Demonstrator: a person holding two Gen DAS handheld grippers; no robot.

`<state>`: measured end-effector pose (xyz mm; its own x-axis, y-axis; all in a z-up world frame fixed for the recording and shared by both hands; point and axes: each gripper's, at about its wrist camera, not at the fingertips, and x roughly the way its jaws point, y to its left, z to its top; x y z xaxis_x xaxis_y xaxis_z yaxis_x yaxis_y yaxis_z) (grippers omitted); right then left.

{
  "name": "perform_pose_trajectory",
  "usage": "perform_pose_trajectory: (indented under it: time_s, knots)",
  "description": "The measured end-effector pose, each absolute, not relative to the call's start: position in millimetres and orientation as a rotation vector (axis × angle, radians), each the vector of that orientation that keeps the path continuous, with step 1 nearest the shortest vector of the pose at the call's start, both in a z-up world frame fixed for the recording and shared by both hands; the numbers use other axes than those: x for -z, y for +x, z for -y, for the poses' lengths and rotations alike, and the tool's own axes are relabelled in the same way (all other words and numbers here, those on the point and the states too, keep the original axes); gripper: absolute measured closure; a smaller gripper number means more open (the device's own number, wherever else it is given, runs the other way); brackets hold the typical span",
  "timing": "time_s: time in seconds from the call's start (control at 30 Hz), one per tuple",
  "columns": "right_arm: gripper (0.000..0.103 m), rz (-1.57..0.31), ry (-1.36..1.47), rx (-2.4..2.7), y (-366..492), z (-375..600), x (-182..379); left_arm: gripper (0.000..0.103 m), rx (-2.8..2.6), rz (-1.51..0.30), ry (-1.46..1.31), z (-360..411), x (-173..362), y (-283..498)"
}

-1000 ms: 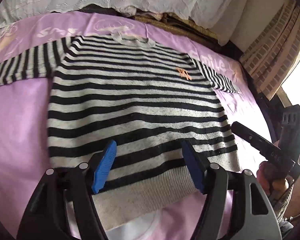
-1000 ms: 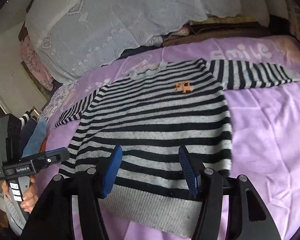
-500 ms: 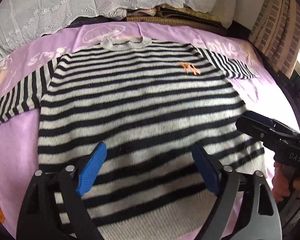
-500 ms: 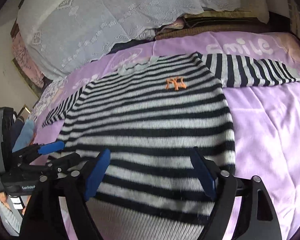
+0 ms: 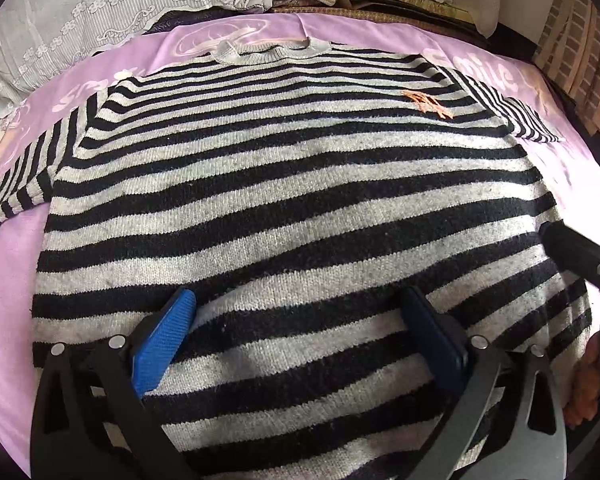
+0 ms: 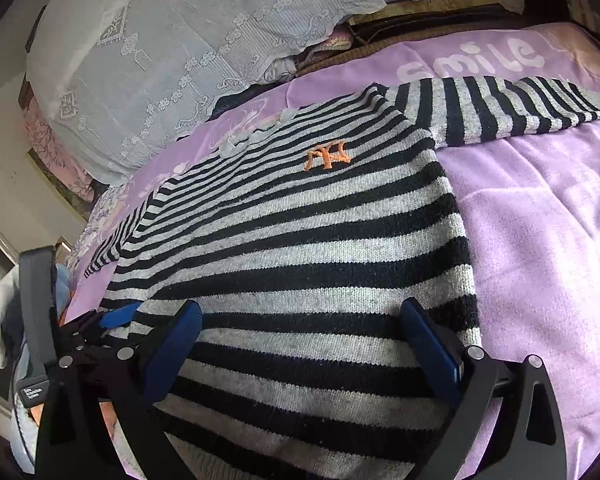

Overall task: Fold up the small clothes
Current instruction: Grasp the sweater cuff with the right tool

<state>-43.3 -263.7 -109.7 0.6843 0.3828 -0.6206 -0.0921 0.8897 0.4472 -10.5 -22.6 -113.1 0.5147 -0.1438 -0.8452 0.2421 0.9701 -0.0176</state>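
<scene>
A small black-and-grey striped sweater [image 5: 292, 184] with an orange logo [image 5: 428, 104] lies flat, front up, on a purple blanket [image 5: 8, 280]; it also shows in the right wrist view [image 6: 300, 248]. Both sleeves are spread out sideways. My left gripper [image 5: 296, 320] is open, low over the sweater's lower body, blue pads [image 5: 164, 332] wide apart. My right gripper [image 6: 300, 332] is open over the lower right part of the body. The left gripper [image 6: 112, 320] shows at the sweater's left edge in the right wrist view. The hem is hidden under the grippers.
White lace-covered bedding [image 6: 188, 40] is piled behind the blanket. A brick-patterned curtain [image 5: 580, 60] hangs at the right. The right gripper's body [image 5: 580, 256] shows at the right edge of the left wrist view. Bare purple blanket [image 6: 540, 240] lies right of the sweater.
Both grippers have moved forward and lower over the sweater's lower body. The sweater fills more of each view. Both stay open.
</scene>
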Motion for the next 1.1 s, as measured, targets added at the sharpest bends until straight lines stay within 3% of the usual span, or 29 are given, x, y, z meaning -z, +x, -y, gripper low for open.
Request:
perform_pose_trajectory:
  time_s: [0.17, 0.37, 0.67, 0.87, 0.9, 0.97, 1.03, 1.1]
  knots:
    - [0.003, -0.558, 0.546, -0.200, -49, 330, 54, 0.005, 0.260, -0.959, 0.106, 35, 62, -3]
    - [0.003, -0.539, 0.739, 0.090, 2, 432, 48, 0.005, 0.303, -0.892, 0.060, 99, 11, 45]
    - [0.003, -0.491, 1.095, 0.255, 26, 523, 123, 0.005, 0.216, -0.933, 0.050, 177, 58, 115]
    - [0.004, -0.354, 1.239, 0.307, 47, 546, 135, 0.005, 0.186, -0.998, 0.020, 191, 110, 136]
    - [0.008, -0.335, 1.237, 0.323, 52, 546, 134, 0.004, 0.172, -0.965, 0.055, 195, 114, 134]
    - [0.028, -0.328, 1.212, 0.334, 61, 545, 136, 0.004, 0.158, -0.934, 0.110, 205, 113, 130]
    - [0.068, -0.330, 1.155, 0.337, 67, 541, 146, 0.004, 0.173, -0.935, 0.099, 203, 114, 131]
    - [0.078, -0.360, 1.141, 0.375, 67, 542, 152, 0.004, 0.189, -0.940, 0.056, 197, 113, 135]
